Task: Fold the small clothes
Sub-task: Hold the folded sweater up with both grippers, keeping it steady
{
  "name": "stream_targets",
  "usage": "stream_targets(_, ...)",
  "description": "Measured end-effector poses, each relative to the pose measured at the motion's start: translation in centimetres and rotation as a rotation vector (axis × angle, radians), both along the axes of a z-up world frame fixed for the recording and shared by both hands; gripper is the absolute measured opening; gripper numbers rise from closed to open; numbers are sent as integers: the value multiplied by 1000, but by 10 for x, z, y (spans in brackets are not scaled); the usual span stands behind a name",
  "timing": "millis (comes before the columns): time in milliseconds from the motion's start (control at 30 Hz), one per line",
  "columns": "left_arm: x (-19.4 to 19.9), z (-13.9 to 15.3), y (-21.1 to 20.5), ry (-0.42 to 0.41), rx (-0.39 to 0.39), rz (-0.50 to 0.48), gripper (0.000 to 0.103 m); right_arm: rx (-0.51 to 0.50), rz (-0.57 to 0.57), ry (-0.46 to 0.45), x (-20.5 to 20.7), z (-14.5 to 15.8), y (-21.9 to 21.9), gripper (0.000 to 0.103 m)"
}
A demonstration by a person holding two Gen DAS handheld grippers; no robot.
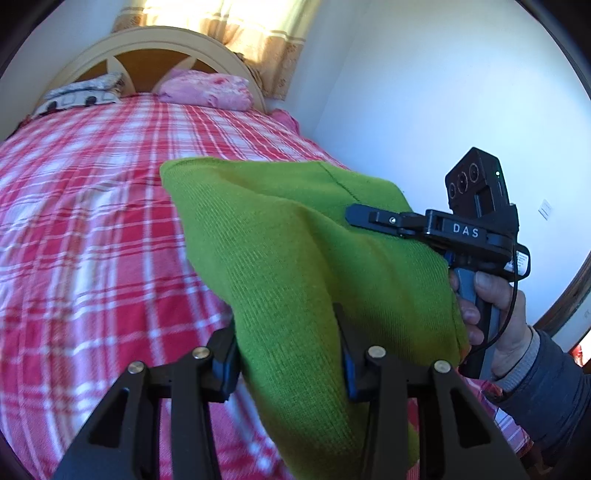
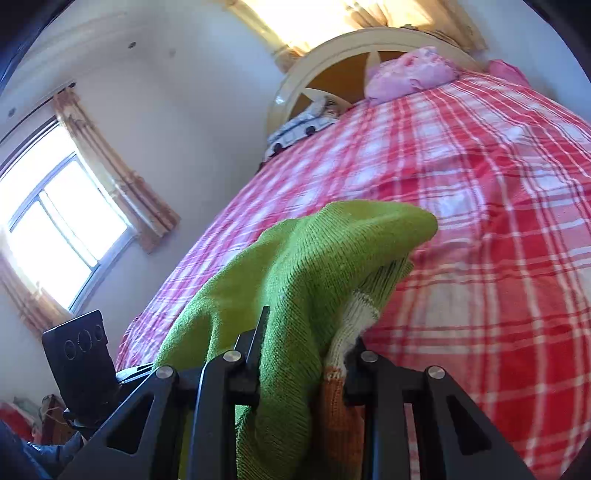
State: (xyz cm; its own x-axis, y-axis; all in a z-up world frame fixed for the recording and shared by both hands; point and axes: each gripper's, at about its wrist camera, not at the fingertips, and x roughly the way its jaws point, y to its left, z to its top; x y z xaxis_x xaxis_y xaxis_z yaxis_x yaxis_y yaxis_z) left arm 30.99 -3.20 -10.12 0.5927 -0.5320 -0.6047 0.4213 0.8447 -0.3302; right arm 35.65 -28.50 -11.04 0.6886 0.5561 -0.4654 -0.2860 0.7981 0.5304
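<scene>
Bedroom with white walls; a bed [image 1: 92,221] covered in a red-and-white plaid sheet fills both views. Left tongs [image 1: 288,354]: clamped on a bunched fold of the green knit garment [image 1: 295,258], whose fabric fills the gap between the two fingers and drapes down over them. Right tongs [image 2: 306,354]: likewise clamped on the garment, here at a part where green knit meets a cream ribbed band [image 2: 360,314] and an orange knit section [image 2: 338,410]. In the left wrist view the right tongs [image 1: 354,216] appear side-on at the garment's right edge, closed flat on the cloth, with the person's right hand [image 1: 495,317] wrapped around the handle. Garment held up off the bed between the two tongs, which sit near each other; from each pair of tongs its long axis runs forward toward the headboard [image 1: 147,51], ending in a rounded free fold. In the right wrist view this fold [image 2: 388,221] tips to the right over the sheet. Pink pillow [image 1: 207,90] and a patterned grey-white pillow [image 1: 81,94] lie against the headboard. Curtained windows: one behind the headboard [image 1: 236,29], one on the left wall [image 2: 62,229].
</scene>
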Motion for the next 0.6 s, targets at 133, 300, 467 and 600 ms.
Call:
stream_targets(133, -13, 0, 17, -17, 34, 36, 44, -9, 47, -16, -5, 3, 33, 28)
stream_targets(300, -33, -2, 48, -15, 33, 83, 44, -11, 105, -16, -9, 4, 72, 28)
stream_targets(467, -48, -4, 70, -12, 37, 127, 44, -13, 155, -19, -6, 0, 105, 28)
stream_targets(600, -59, -4, 89, -10, 34, 168, 44, -4, 190, -19, -6, -3, 125, 28)
